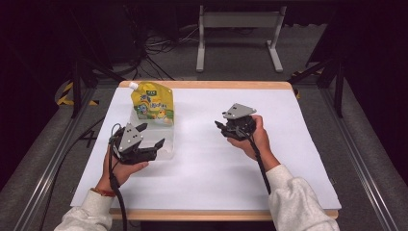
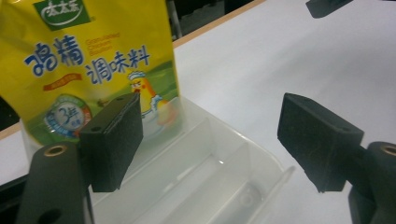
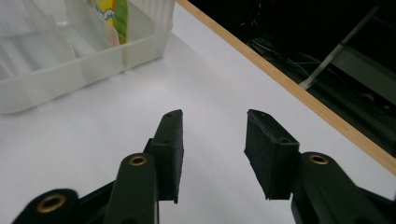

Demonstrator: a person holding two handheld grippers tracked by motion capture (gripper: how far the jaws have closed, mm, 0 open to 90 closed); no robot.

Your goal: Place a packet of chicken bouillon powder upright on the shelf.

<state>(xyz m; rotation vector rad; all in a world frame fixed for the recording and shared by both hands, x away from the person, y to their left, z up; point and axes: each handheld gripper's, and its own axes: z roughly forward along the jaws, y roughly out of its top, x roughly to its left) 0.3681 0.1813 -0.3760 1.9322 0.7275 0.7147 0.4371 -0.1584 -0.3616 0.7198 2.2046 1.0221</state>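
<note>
Tabletop scene with a white table (image 1: pixel 216 159), a clear plastic bin (image 1: pixel 166 144) and a yellow spouted pouch (image 1: pixel 151 103). The pouch stands upright in the far compartment of the bin, at the left of the table, its printed face turned toward the person; in the left gripper view the same pouch (image 2: pixel 88 60) rises behind the bin's transparent dividers (image 2: pixel 205 172). The left gripper (image 1: pixel 150 139) hovers over the near part of the bin with its jaws spread wide and nothing between them, its near pad (image 2: pixel 114 140) lying in front of the pouch's lower edge without visible contact. The right gripper (image 1: pixel 222 129) is held near the middle of the table, well apart from the bin, jaws parted to a moderate gap and likewise empty; its own view looks past the pads (image 3: pixel 170 149) across bare white surface toward the bin's corner (image 3: pixel 135 44) and the table's wooden edge (image 3: pixel 289 86). Judged from this arrangement, the pouch appears already seated in the bin, and what remains (if anything) is either a release and retreat or a fresh grasp; the pictures do not settle which. The bin's near wall is hard to trace against the white surface, the pouch's base is blurred through the plastic, and its spout is cut off in both gripper views.
</note>
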